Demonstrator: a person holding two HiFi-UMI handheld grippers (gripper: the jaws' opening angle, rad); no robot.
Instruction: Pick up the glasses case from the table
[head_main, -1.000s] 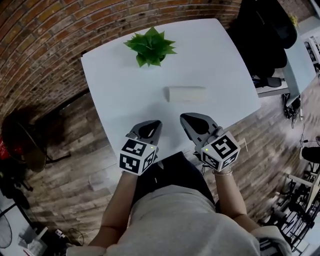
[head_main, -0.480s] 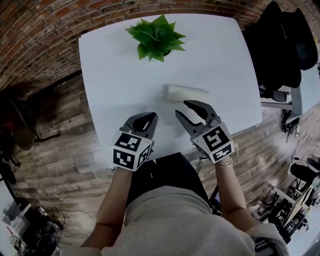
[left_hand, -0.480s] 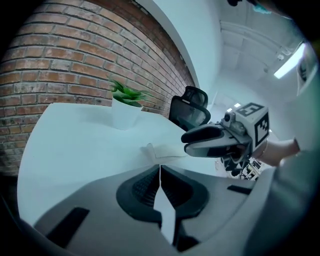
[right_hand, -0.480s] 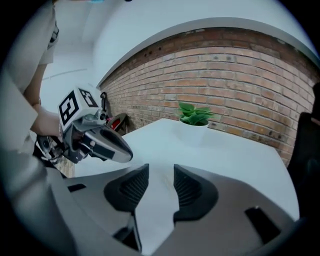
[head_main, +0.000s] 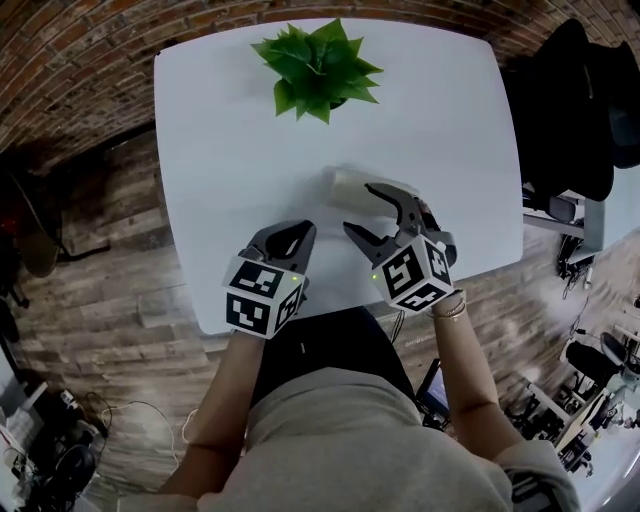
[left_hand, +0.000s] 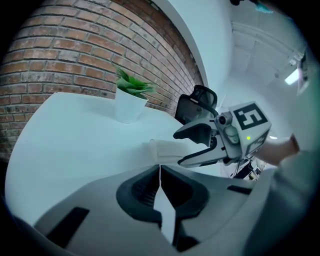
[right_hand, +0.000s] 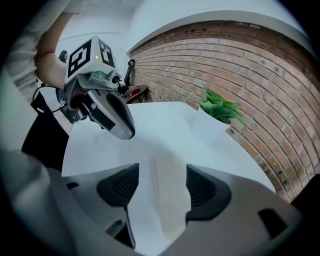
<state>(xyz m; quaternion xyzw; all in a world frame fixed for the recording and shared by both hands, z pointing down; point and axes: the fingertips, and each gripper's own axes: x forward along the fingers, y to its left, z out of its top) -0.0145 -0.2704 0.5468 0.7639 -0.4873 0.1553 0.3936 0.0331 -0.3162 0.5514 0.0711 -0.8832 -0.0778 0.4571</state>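
**Head view:** the glasses case lies on the white surface, on the near side of the potted plant. The right gripper reaches over the case, and the left gripper sits farther from the plant.

**Left gripper view:** fingers clenched together, nothing between them.

**Right gripper view:** fingers released and opening, with the case lying lengthwise between them, pointing toward the plant, pads not touching it

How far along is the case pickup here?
Done: right gripper straddles the case on the table. In hand: its jaws are opening, pads clear of the case. Left to do: close and lift. The left gripper is shut and empty.
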